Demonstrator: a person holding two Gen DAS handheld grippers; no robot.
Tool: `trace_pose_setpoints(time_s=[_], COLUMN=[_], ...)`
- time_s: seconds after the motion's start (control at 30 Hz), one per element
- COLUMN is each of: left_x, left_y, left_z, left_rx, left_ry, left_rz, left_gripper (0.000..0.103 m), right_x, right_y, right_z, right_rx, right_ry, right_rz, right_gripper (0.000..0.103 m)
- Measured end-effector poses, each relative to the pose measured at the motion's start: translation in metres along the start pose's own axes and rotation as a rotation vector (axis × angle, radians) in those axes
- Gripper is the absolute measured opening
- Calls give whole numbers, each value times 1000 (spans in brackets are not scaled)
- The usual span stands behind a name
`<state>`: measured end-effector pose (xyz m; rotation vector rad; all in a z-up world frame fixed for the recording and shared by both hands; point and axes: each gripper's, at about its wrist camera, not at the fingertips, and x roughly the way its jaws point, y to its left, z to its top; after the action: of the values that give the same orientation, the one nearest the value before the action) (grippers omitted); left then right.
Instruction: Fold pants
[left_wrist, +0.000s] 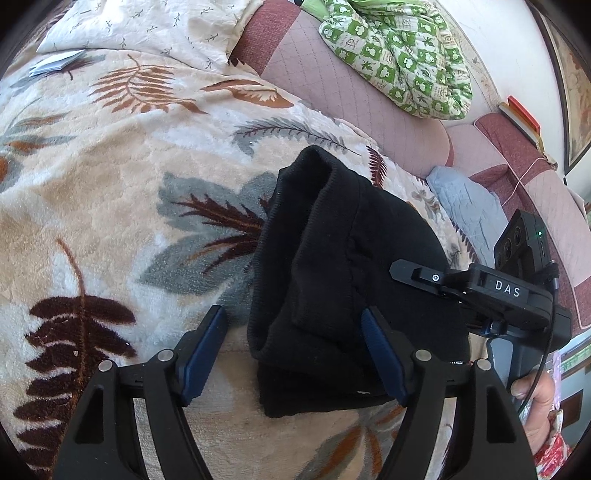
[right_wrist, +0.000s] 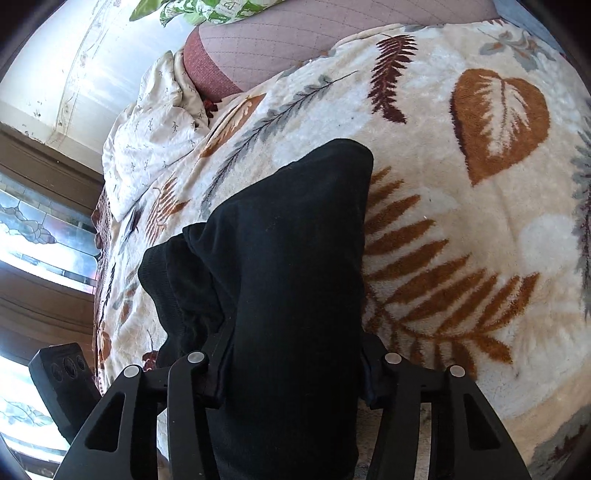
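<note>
The black pants (left_wrist: 332, 280) lie in a folded bundle on a leaf-patterned fleece blanket (left_wrist: 110, 206). My left gripper (left_wrist: 295, 325) is open, its blue pads (left_wrist: 207, 350) either side of the bundle's near left edge, the right pad touching the cloth. My right gripper (left_wrist: 476, 288) reaches in from the right over the pants. In the right wrist view the pants (right_wrist: 288, 258) fill the gap between the right gripper's (right_wrist: 291, 354) fingers, which stand wide apart; the fingertips are hidden by cloth.
A pink quilted sofa back (left_wrist: 332, 74) runs behind the blanket, with a green patterned cloth (left_wrist: 399, 55) on it. A white quilt (left_wrist: 147, 26) lies at the far left, a grey-blue pad (left_wrist: 465, 199) at the right. A window (right_wrist: 33, 236) is left.
</note>
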<state>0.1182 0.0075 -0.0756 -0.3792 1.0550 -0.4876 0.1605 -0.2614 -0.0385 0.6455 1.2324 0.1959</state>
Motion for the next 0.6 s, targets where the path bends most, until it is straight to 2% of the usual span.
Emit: trace_pose_setpoints(time_s=[0.27,0.4,0.47,0.6], left_x=[1,1,1,5], left_y=[0,0,5,18], left_z=[-1,-1,0,4], left_rx=[4,-2,-28,-94], left_ry=[1,-2,-11,-26], left_rz=[2,-9,-53,-142], left_gripper=[75,76,81,82], right_x=[0,3,4,6], right_y=[-1,-1,-2,-10], right_z=[0,1,0,-3], right_rx=[1,1,4,27], right_ry=[0,-2,-6,-18], right_rz=[-7,-15,-18,10], right_gripper=[55,59,61,66])
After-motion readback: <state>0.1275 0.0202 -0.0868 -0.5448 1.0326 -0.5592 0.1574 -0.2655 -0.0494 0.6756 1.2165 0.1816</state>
